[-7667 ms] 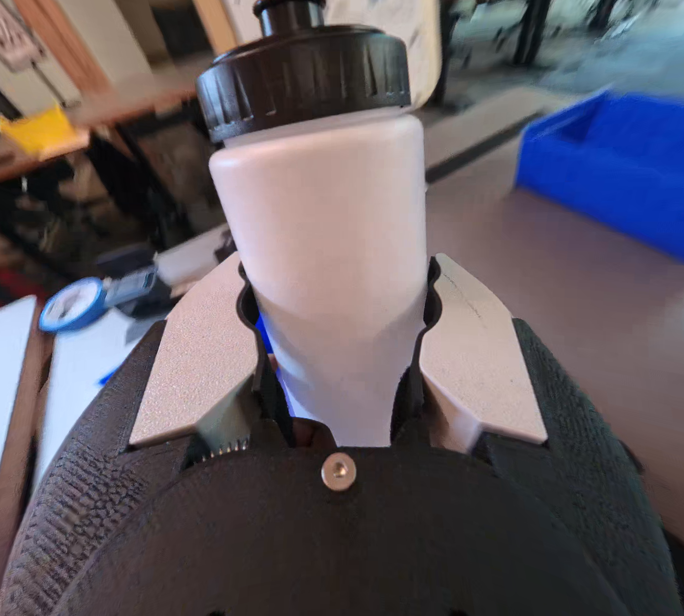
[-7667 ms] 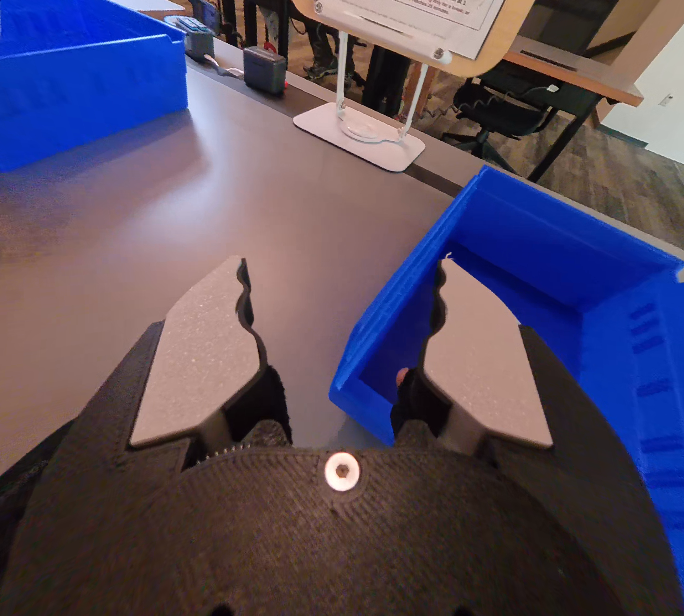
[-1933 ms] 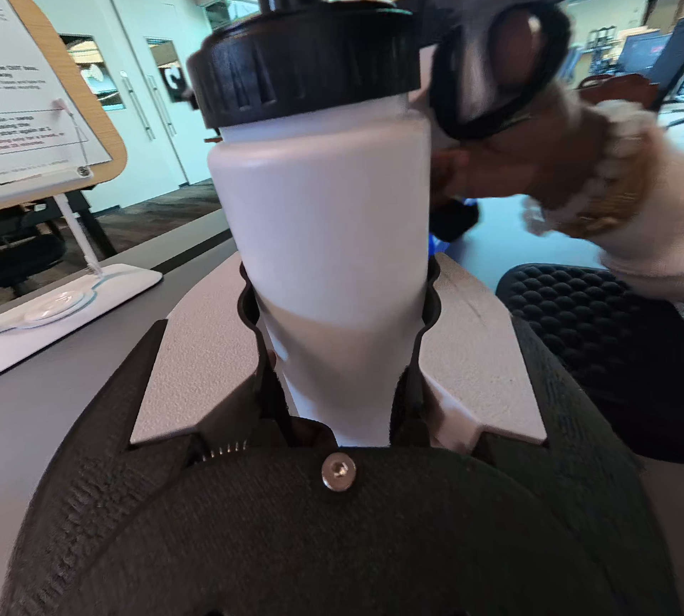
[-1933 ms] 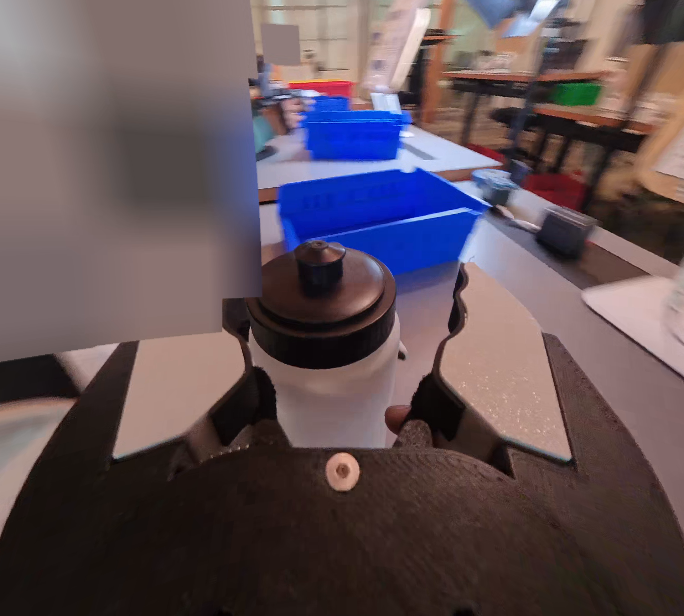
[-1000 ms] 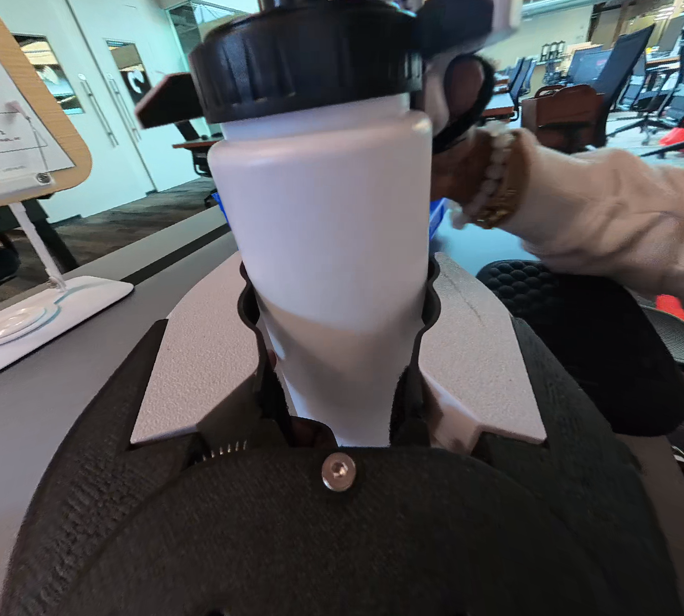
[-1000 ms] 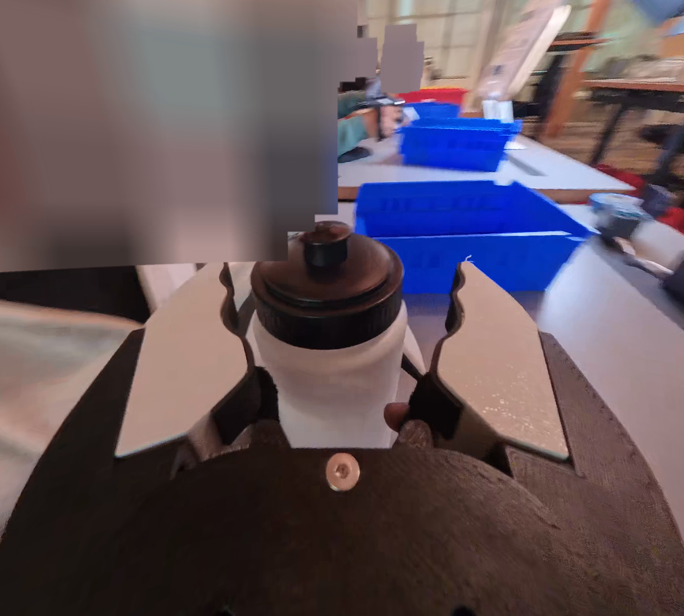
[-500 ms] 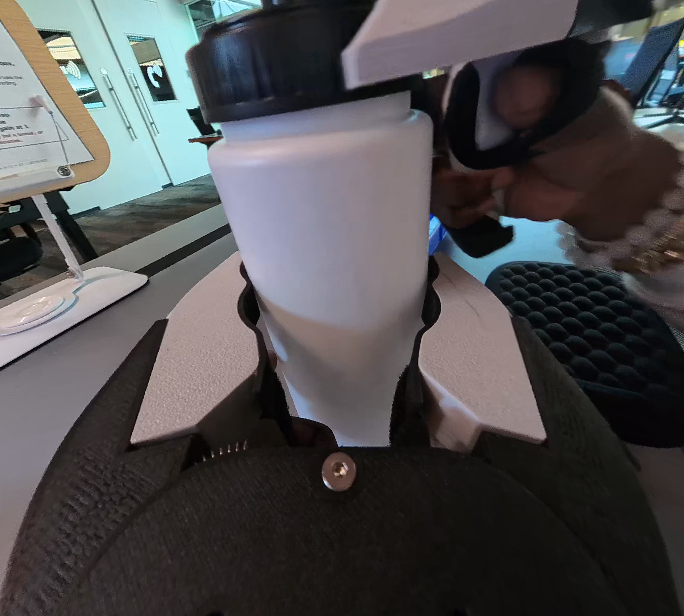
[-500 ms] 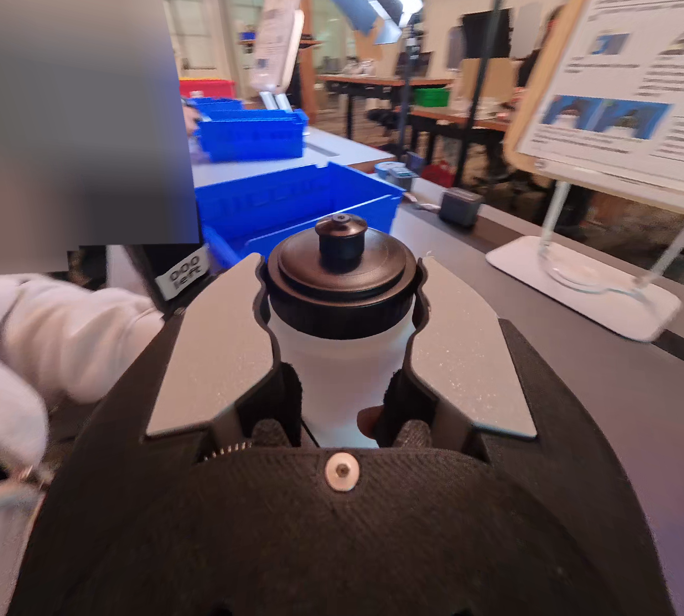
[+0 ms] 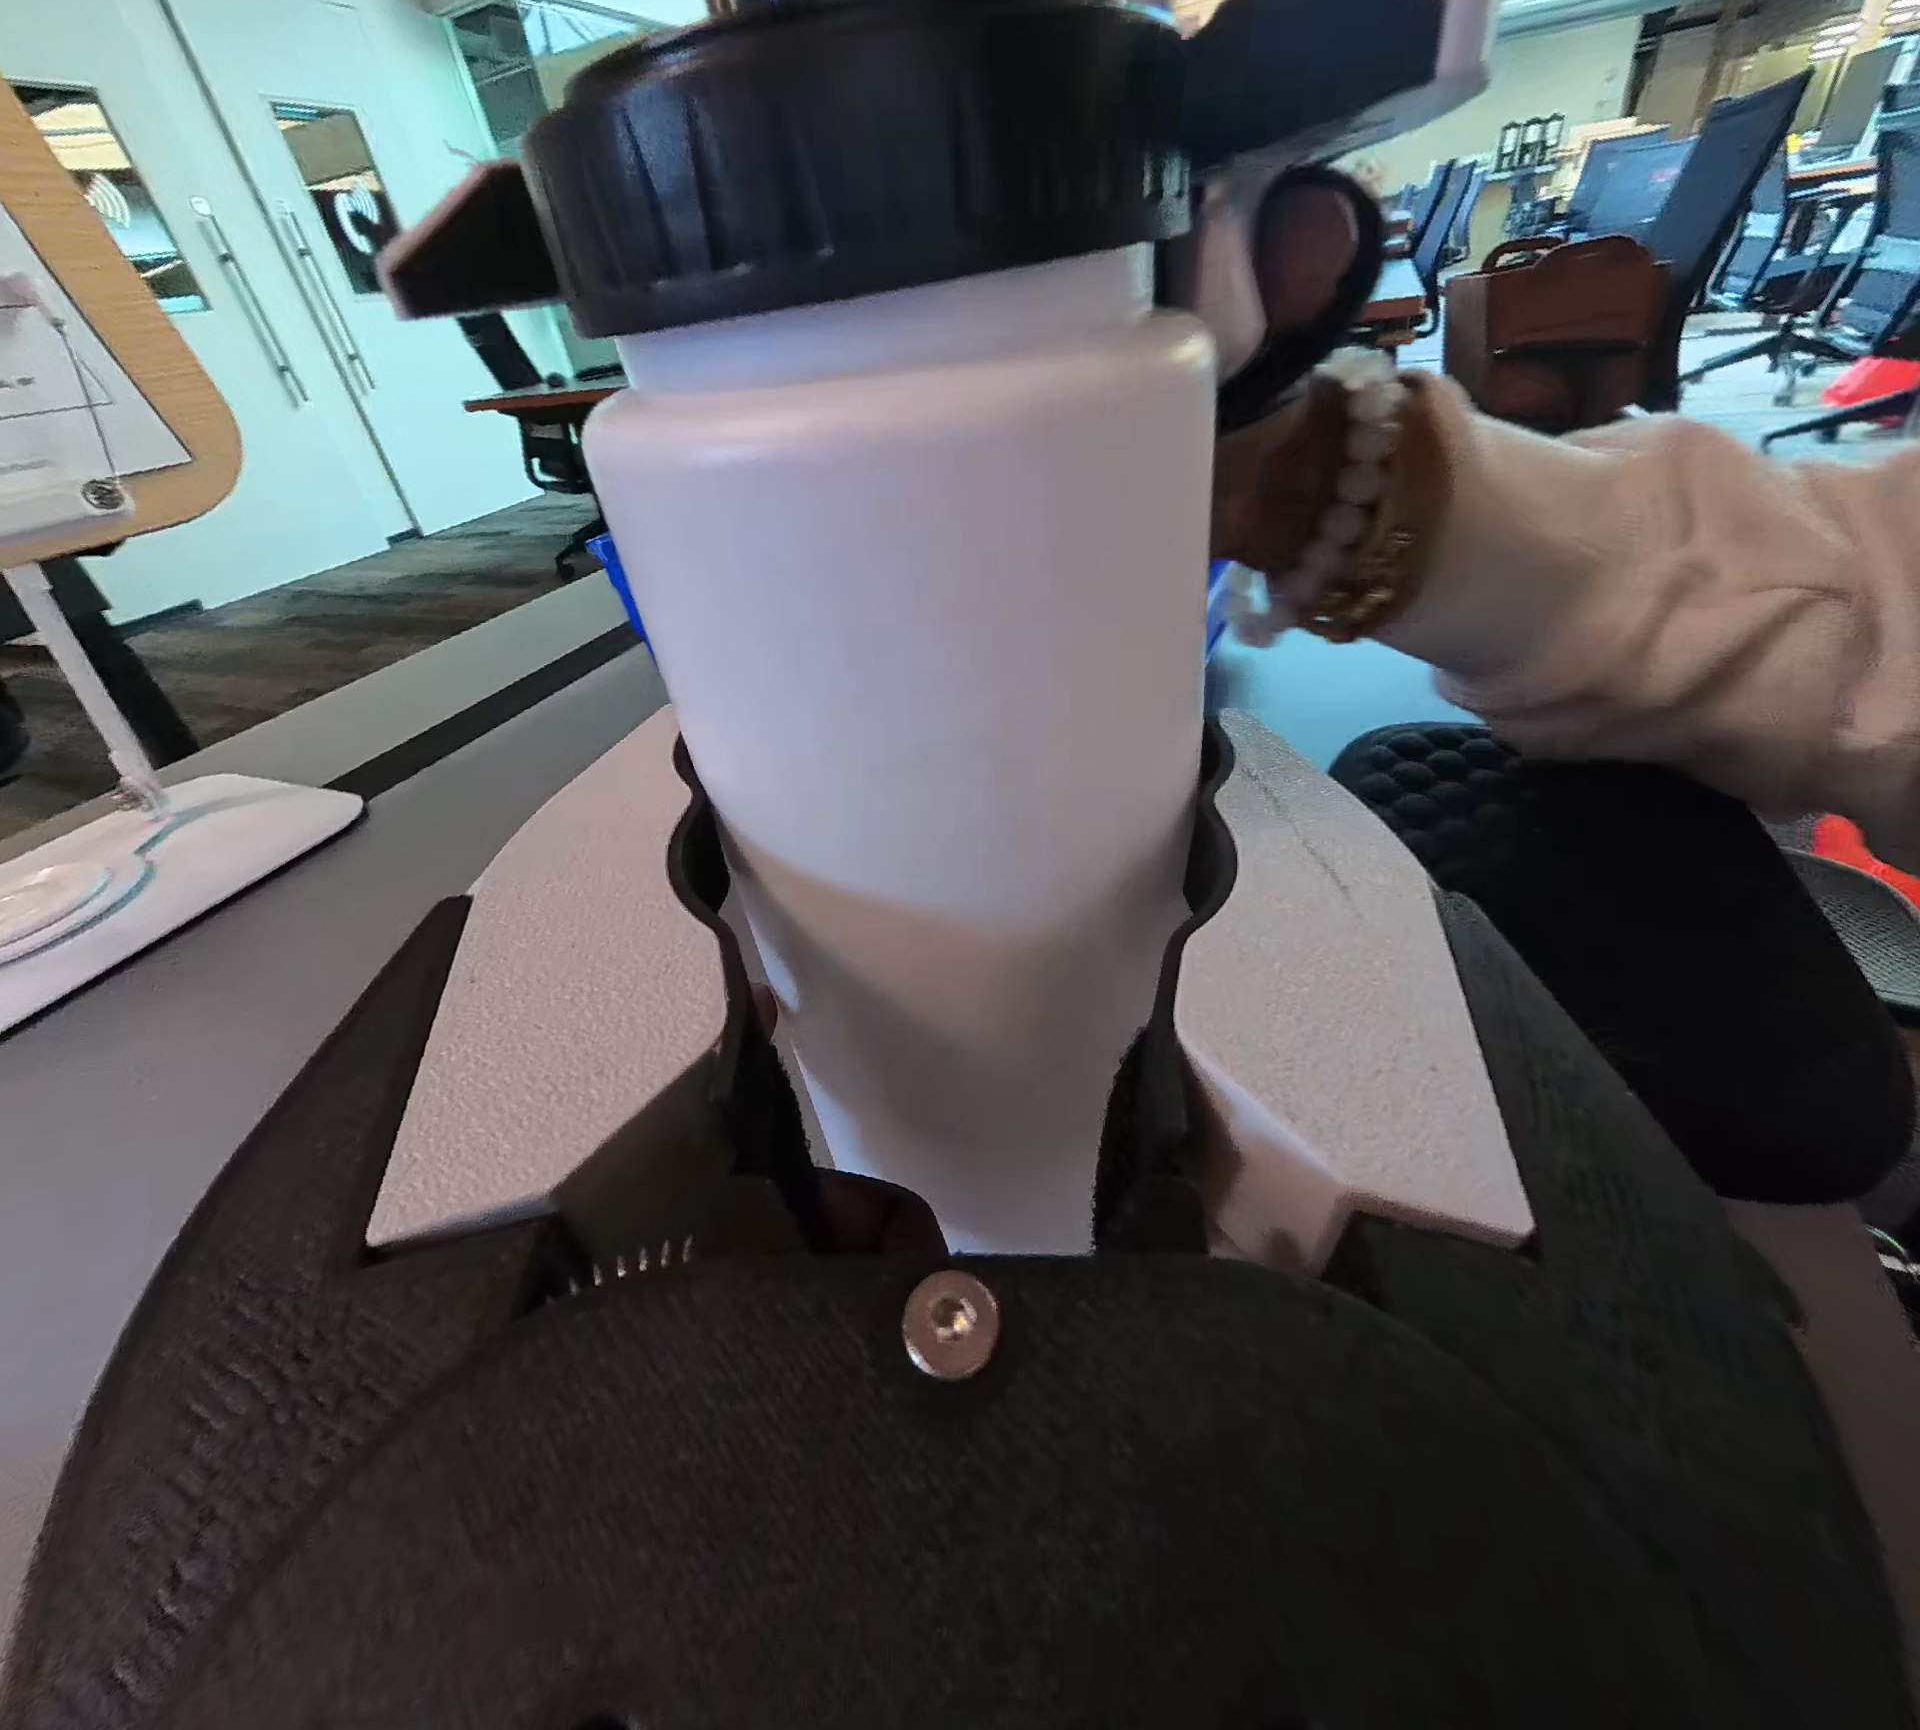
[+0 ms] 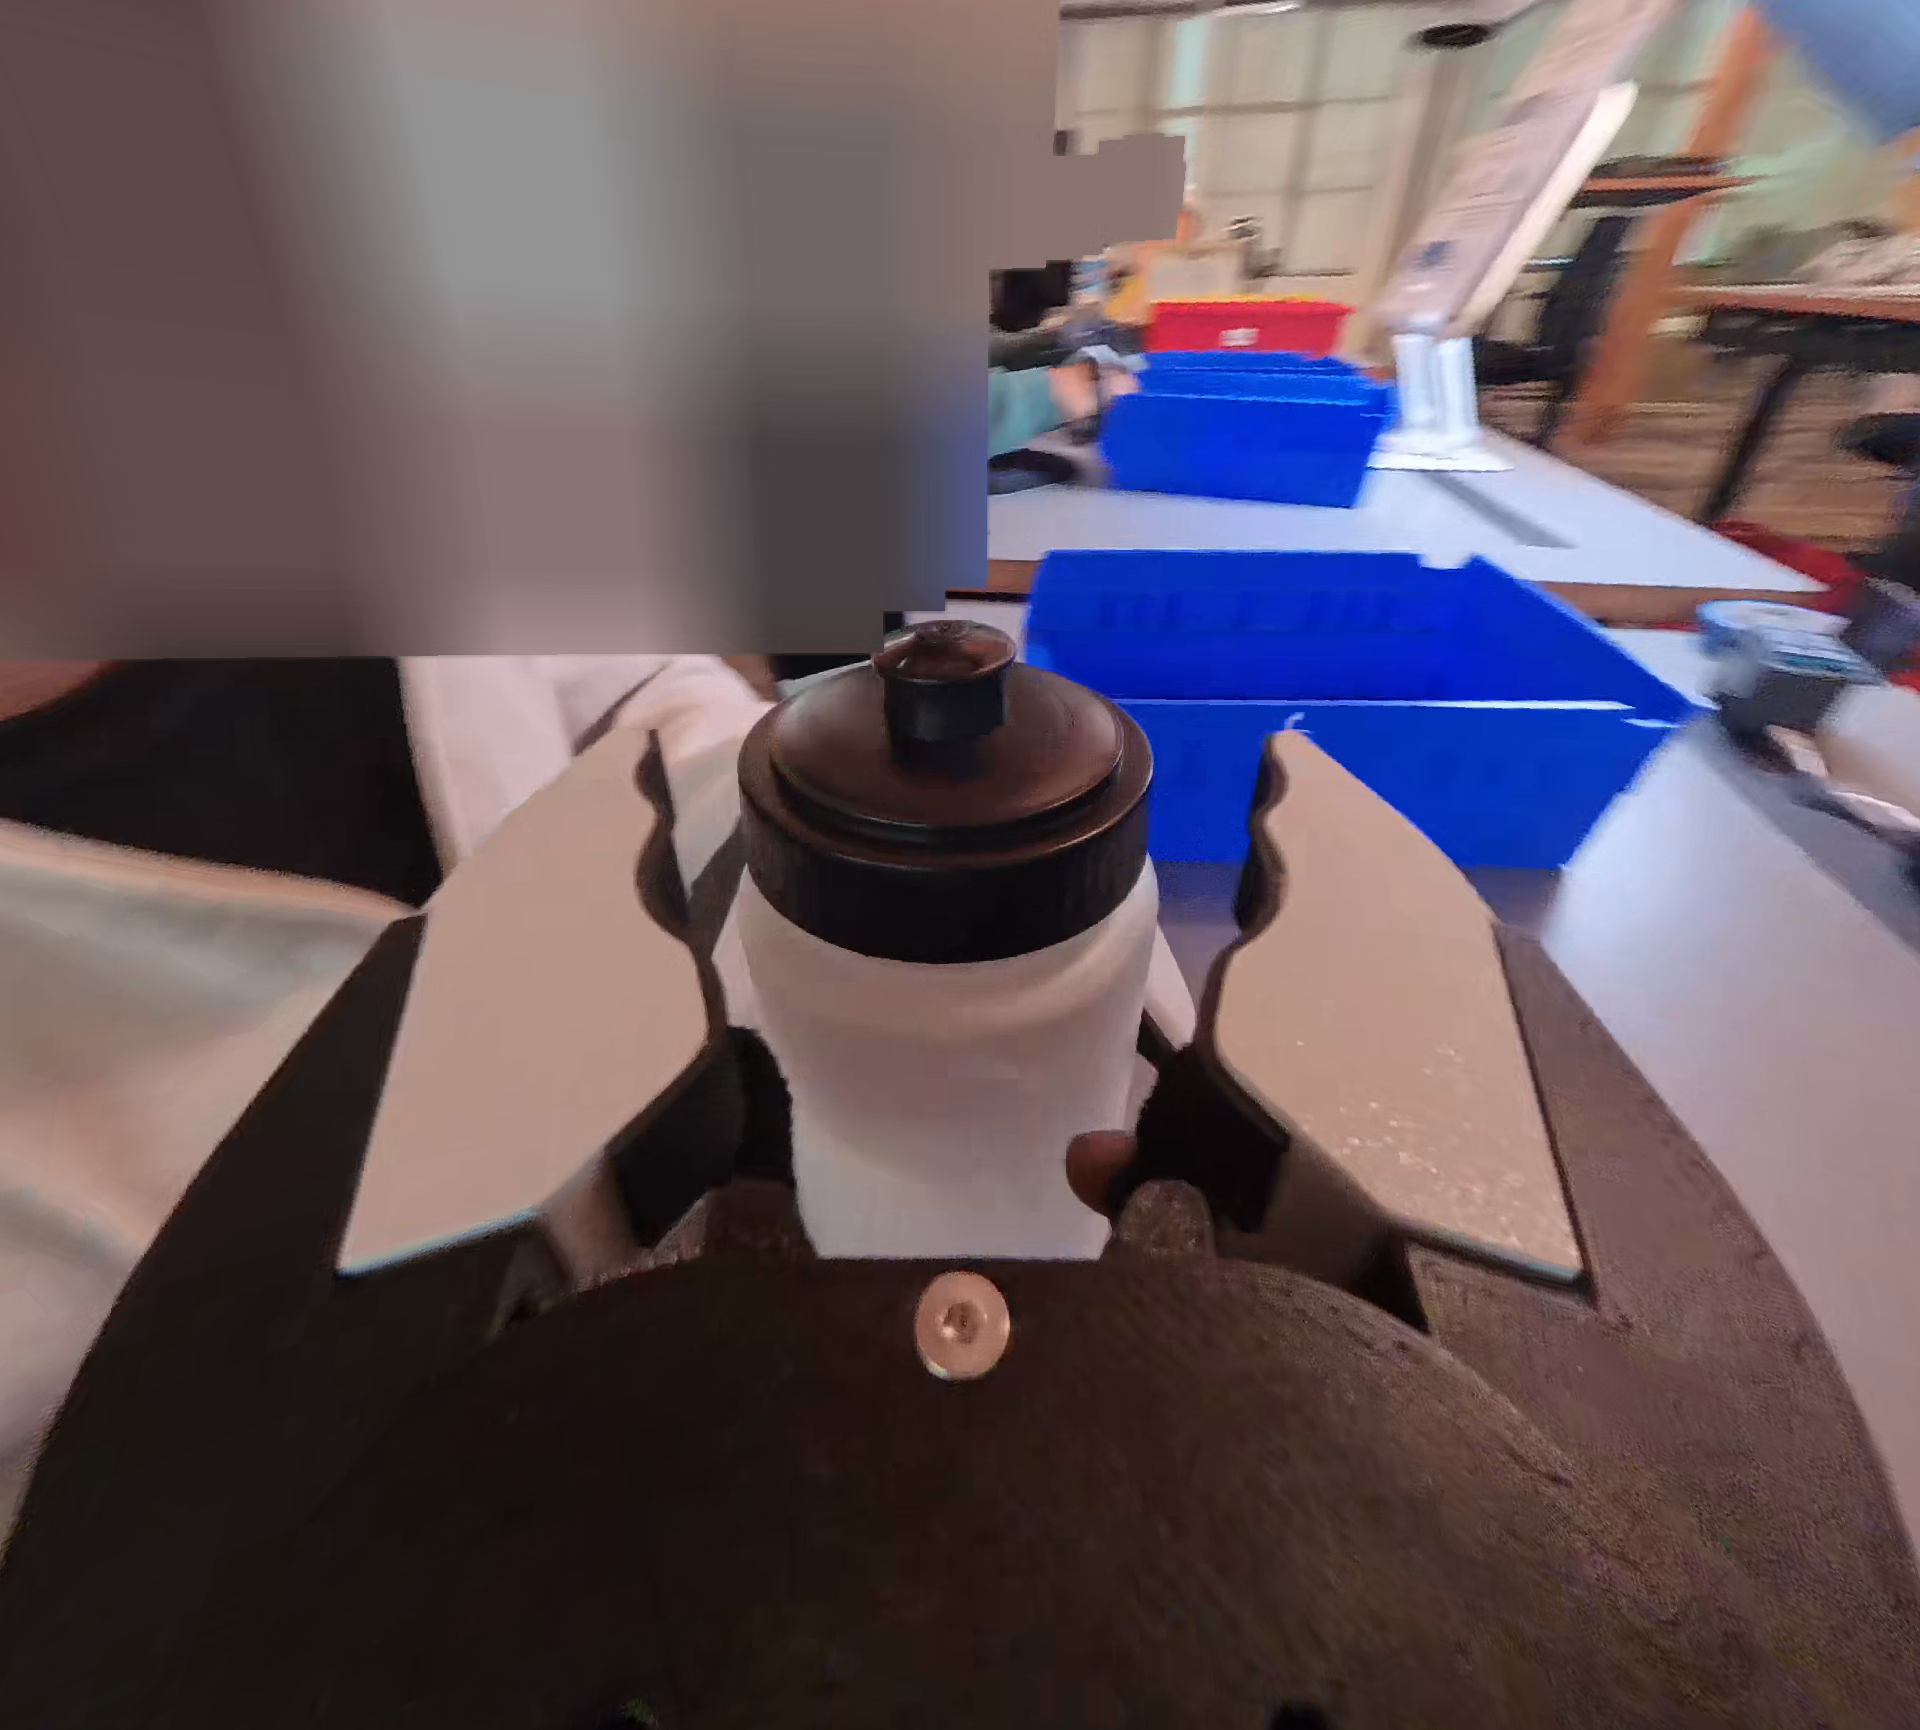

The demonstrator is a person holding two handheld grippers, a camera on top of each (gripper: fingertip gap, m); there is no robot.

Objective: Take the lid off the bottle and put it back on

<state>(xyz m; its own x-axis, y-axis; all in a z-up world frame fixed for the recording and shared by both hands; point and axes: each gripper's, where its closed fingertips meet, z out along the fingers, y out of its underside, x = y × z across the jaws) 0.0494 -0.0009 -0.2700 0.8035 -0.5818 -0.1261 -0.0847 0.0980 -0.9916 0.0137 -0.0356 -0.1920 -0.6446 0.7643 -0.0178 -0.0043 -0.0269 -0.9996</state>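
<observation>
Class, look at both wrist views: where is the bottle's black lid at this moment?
The black lid sits on top of the white bottle, which the left gripper clamps; in the right wrist view it lies between the right gripper's open fingers, untouched.

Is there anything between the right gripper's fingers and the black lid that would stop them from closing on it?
Nothing visible does. The right gripper is open with one finger on each side of the lid, and only small bare gaps lie between them. The left gripper clamps the white bottle lower down, clear of the lid.
</observation>
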